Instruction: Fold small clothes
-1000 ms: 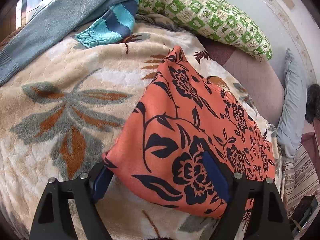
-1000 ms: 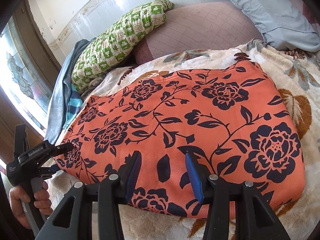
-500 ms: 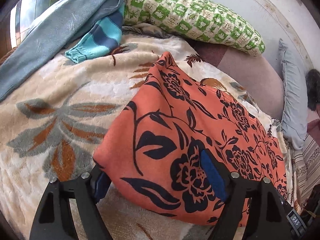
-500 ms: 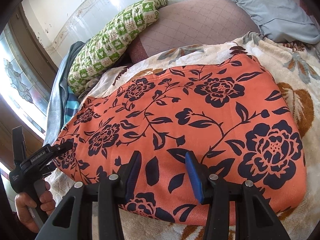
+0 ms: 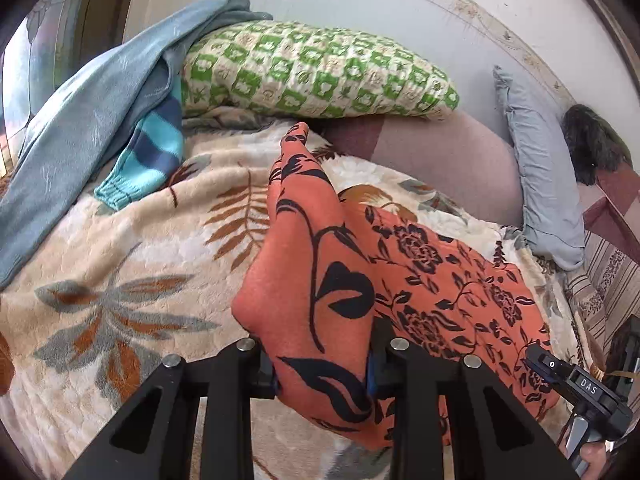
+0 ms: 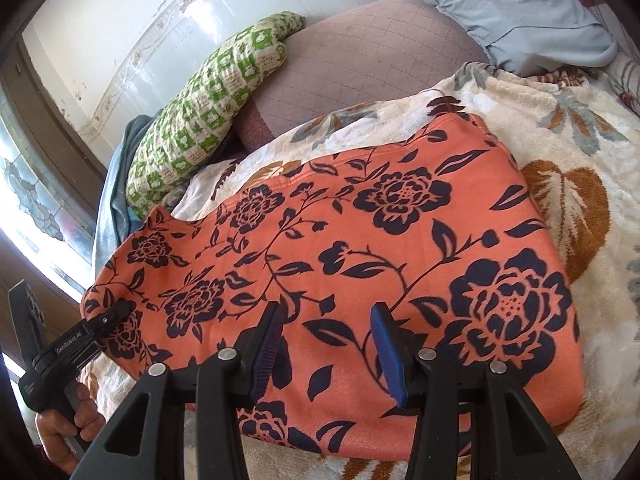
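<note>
i have the left gripper point(image 5: 322, 364) clamped on a lifted corner of the orange floral garment point(image 6: 360, 248); right gripper point(image 6: 326, 344) jaws apart over its near edge. rest lies flat on the leaf-print blanket point(image 5: 120, 280), below the green pillow point(image 5: 316, 76)

Two bits of lettering can be read, both on the handheld tools. In the left wrist view, the right gripper point(image 5: 576, 384) carries a small white label reading "DAS" on its black body. In the right wrist view, the left gripper point(image 6: 76, 344) bears white print along its side that looks like "GenRobot.AI", though the letters are small.
</note>
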`<state>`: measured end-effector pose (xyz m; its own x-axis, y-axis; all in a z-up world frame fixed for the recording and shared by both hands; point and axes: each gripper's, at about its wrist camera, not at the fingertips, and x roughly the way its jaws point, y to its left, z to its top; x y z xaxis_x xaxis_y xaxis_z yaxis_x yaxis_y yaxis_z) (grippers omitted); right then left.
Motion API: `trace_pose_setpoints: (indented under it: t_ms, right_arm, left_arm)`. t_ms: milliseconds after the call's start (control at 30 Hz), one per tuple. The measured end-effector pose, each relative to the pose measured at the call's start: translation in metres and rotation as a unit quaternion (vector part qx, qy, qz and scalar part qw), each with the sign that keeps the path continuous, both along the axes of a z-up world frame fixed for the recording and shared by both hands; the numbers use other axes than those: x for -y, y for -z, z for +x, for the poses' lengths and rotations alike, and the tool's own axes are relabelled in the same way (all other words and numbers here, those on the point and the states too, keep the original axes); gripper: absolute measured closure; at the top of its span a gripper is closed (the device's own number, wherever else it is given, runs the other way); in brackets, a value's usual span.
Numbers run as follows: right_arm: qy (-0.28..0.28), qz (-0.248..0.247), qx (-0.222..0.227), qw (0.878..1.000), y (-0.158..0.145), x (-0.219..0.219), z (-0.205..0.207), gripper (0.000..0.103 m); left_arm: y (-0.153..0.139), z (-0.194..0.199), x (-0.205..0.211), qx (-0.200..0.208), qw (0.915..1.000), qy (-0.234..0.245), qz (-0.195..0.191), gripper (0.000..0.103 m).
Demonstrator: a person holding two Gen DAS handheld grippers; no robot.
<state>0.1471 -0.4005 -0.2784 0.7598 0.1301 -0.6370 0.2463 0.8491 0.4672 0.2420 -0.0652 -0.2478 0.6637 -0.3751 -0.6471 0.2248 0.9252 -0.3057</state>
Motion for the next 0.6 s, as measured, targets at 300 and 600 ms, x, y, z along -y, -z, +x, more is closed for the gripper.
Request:
trace_pose_setpoints:
  t_ms: [300,600]
  right_arm:
    - [0.117,0.093,0.055,0.987,-0.025,0.096,-0.036,0.053]
    - [0.213,0.185,0.095,0.955,-0.024,0.178,-0.089,0.053]
  left_arm:
    - [-0.066,-0.028,0.112,0.035,0.9968,0.07,0.02,0.073]
    - [-0.002,-0.066,0.308,-0.003,0.9784,0.172,0.115,0.073]
